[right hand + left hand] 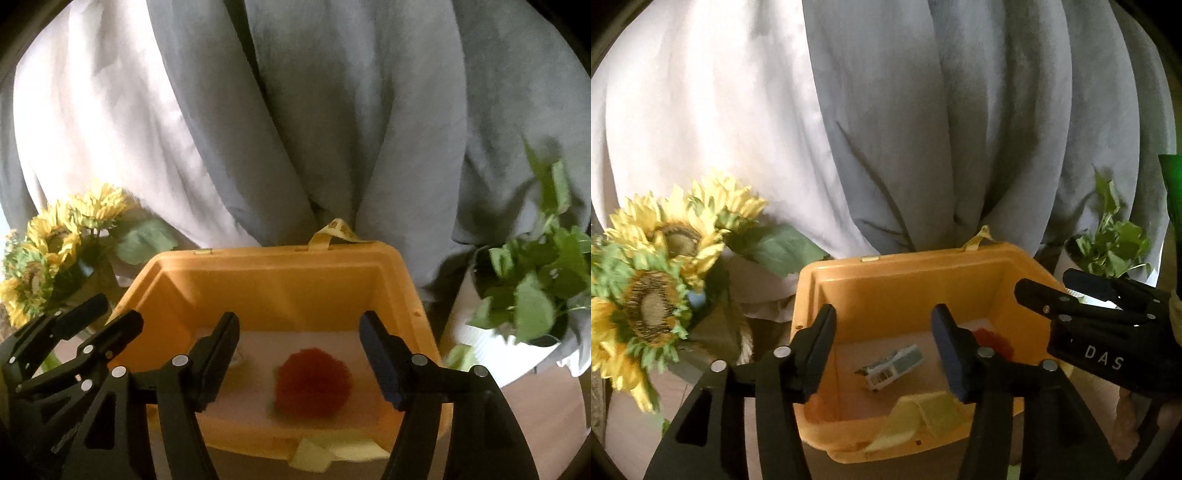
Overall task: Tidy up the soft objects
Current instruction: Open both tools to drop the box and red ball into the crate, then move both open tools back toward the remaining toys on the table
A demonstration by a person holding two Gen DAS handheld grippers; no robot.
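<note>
An orange plastic bin (894, 280) stands in front of me; it also shows in the right wrist view (273, 284). On its floor lie a fuzzy red soft ball (313, 386), seen partly in the left wrist view (993, 339), and a small grey-and-white packet (892, 365). A pale yellow cloth strap (916, 417) hangs over the near rim. My left gripper (884, 350) is open and empty above the bin. My right gripper (299, 360) is open and empty above the red ball; it shows at the right of the left wrist view (1071, 295).
Artificial sunflowers (653, 273) stand left of the bin. A potted green plant (532, 288) stands to the right. Grey and white curtains (886, 129) hang behind. A dark green object (1172, 192) is at the far right edge.
</note>
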